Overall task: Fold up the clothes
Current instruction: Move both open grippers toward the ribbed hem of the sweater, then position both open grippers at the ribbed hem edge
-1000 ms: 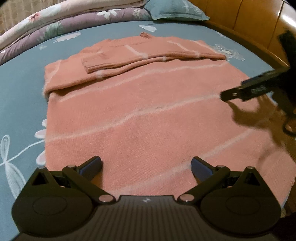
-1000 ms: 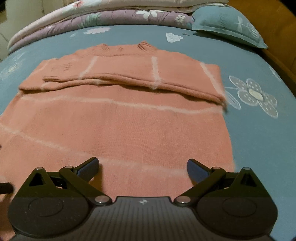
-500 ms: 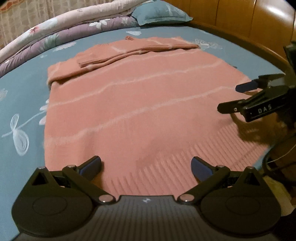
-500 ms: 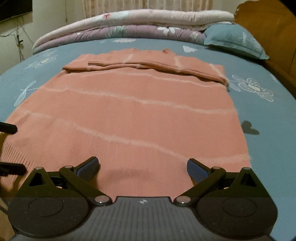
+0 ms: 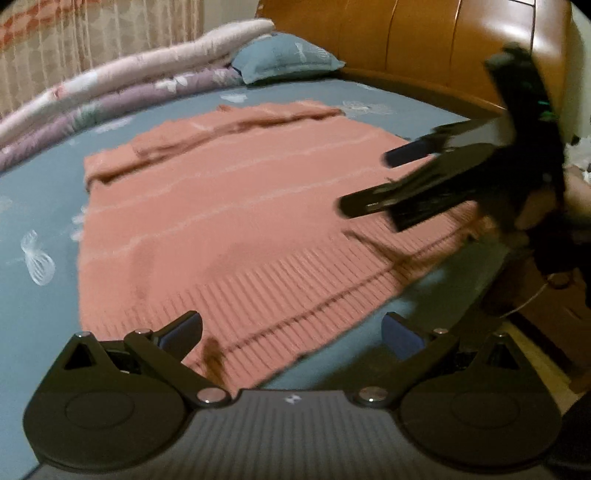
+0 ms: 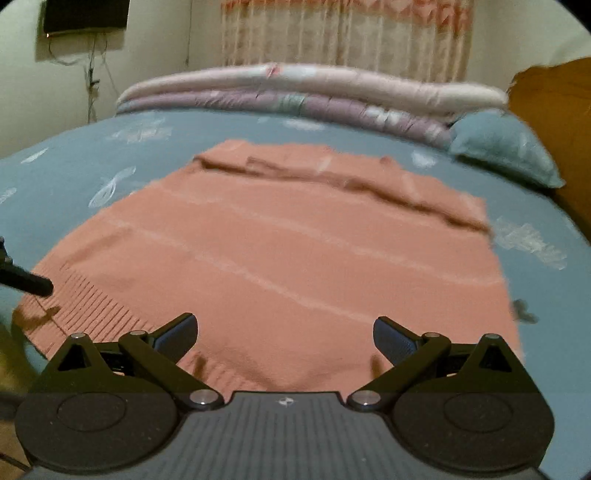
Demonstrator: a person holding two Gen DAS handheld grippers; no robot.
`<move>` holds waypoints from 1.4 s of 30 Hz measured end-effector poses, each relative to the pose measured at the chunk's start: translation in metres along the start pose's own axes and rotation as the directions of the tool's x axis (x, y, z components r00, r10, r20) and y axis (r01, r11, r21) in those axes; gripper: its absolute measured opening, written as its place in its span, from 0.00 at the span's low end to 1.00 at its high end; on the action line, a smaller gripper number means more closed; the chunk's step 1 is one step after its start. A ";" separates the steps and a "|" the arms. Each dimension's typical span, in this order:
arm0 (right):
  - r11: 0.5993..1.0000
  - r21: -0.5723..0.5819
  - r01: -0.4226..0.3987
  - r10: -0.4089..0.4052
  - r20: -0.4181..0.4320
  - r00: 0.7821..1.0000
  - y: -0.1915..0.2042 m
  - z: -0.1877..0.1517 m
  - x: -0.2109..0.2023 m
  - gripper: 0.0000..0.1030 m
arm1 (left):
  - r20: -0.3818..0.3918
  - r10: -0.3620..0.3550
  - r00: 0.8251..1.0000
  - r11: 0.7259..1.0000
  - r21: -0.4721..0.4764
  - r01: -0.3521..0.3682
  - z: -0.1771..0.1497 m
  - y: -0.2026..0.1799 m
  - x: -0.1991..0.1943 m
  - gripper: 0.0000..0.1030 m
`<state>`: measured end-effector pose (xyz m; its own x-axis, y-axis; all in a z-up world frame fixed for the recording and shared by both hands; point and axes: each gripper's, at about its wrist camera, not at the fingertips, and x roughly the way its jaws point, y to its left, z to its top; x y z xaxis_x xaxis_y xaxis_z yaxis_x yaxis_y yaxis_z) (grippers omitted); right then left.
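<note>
Sweater (image 5: 236, 221): one, salmon pink with pale stripes, lying flat on the blue bed (image 5: 44, 206), sleeves folded across the far end, ribbed hem nearest the cameras. One blue pillow (image 5: 284, 55) sits by the wooden headboard (image 5: 424, 44), and two rolled quilts (image 6: 295, 92) lie along the far side under a curtain (image 6: 343, 33). A dark screen (image 6: 85, 14) hangs on the wall. Both tongs are spread wide and hold nothing. The left gripper (image 5: 291, 336) hovers low at the hem's corner. The right gripper (image 6: 284, 336) hovers over the hem further along; in the left view it shows tilted above the sweater's edge.
</note>
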<state>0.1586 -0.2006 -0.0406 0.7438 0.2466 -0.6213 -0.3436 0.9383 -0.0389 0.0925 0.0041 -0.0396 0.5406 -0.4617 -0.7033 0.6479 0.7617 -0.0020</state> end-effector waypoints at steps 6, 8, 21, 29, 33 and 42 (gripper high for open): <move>0.999 0.012 -0.052 0.052 -0.025 0.998 0.000 -0.031 -0.013 1.00 | -0.011 -0.011 1.000 1.000 0.000 0.011 -0.021 -0.001 -0.014 0.99; 0.997 0.032 -0.072 0.073 -0.011 0.997 -0.003 -0.043 -0.029 1.00 | -0.014 -0.021 1.000 1.000 -0.005 0.021 -0.023 0.000 -0.020 0.99; 0.998 0.044 -0.043 0.043 -0.015 0.999 -0.003 -0.075 -0.076 1.00 | 0.008 -0.074 0.997 0.997 0.032 0.074 -0.009 -0.020 -0.001 0.99; 0.992 0.091 -0.087 0.087 0.011 0.996 -0.013 -0.076 -0.089 1.00 | 0.006 -0.089 0.996 0.995 0.034 0.089 -0.005 -0.023 0.001 0.99; 0.989 0.085 -0.123 0.124 -0.017 0.992 -0.014 -0.076 -0.083 1.00 | -0.006 -0.123 0.992 0.989 0.078 0.123 0.002 -0.033 0.007 0.99; 0.988 0.063 -0.138 0.140 -0.040 0.989 -0.016 -0.074 -0.075 1.00 | -0.026 -0.162 0.986 0.976 0.142 0.164 0.016 -0.055 0.025 0.99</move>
<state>0.0654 -0.2519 -0.0516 0.6650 0.3659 -0.6511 -0.4057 0.9089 0.0964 0.0790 -0.0562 -0.0458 0.4143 -0.5672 -0.7118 0.7973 0.6033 -0.0167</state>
